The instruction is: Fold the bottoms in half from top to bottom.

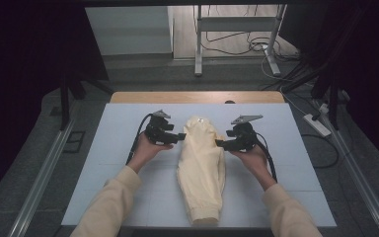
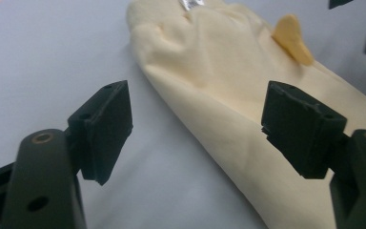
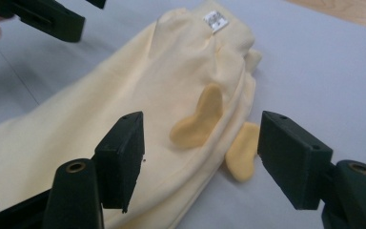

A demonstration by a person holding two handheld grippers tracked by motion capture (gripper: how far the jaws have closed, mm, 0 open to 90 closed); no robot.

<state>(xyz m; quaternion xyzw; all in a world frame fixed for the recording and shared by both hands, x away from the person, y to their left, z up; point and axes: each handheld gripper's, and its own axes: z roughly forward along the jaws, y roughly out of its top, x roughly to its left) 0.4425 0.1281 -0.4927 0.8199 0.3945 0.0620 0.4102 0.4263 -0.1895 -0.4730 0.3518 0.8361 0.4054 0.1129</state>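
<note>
1. Both forearms wear pale cream long sleeves.
2. Left gripper (image 1: 177, 137) and right gripper (image 1: 220, 143): black bodies, grey three-cornered top plates, black trailing cables.
3. Jaw arms carry what appear to be brass-coloured pivot bushings.

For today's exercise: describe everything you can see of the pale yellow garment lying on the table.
The pale yellow garment looks like soft knit cloth, folded lengthwise into a long narrow bundle on the white table, a ribbed cuff or hem at the near end. The far end carries a small white label. Two darker yellow ear-shaped flaps stick out along one edge. The left gripper and right gripper flank it, jaws open, neither clamped on it.
</note>
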